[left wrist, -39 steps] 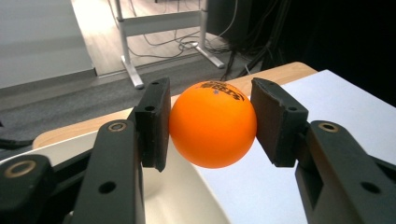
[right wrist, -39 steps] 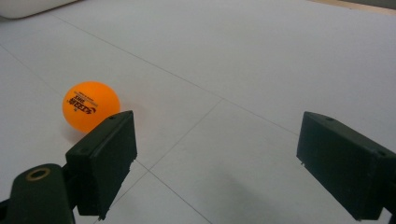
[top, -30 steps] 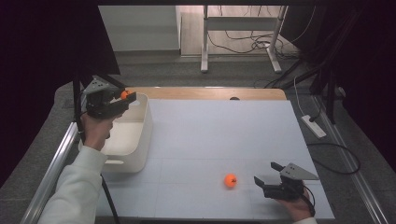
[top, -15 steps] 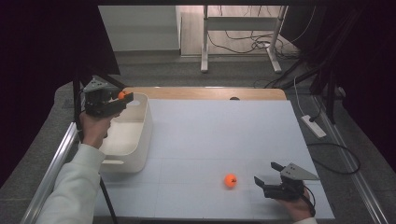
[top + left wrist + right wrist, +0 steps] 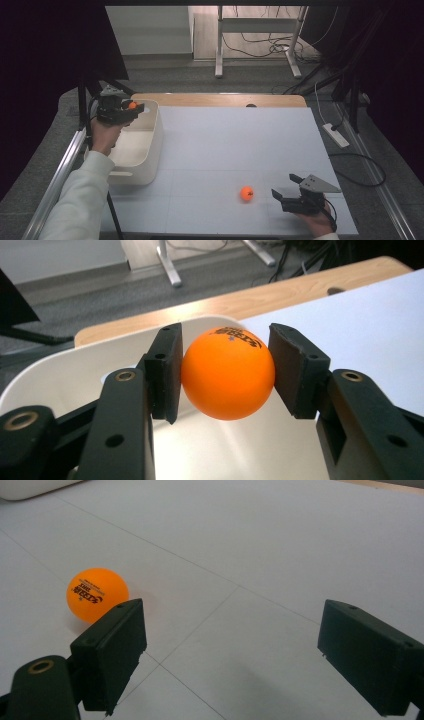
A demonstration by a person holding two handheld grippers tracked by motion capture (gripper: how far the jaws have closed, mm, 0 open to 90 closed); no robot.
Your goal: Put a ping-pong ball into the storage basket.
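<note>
My left gripper (image 5: 131, 106) is shut on an orange ping-pong ball (image 5: 132, 105), held over the far end of a white plastic bin (image 5: 152, 150) at the table's left. In the left gripper view the ball (image 5: 227, 373) sits squeezed between both pads of the gripper (image 5: 225, 371), with the bin's rim (image 5: 60, 367) below. A second orange ball (image 5: 246, 193) lies on the white table near the front. My right gripper (image 5: 283, 185) rests open just right of it. In the right gripper view that ball (image 5: 96, 594) lies beyond the left pad of the open gripper (image 5: 235, 645), outside the gap.
The white table top (image 5: 235, 145) has a wooden strip (image 5: 220, 99) along its far edge. A metal rail (image 5: 60, 175) runs along the left side. A power strip (image 5: 336, 135) and cables lie on the floor to the right.
My left gripper has sunk a little over the bin with the ball still in it. The right gripper and the loose ball have stayed put.
</note>
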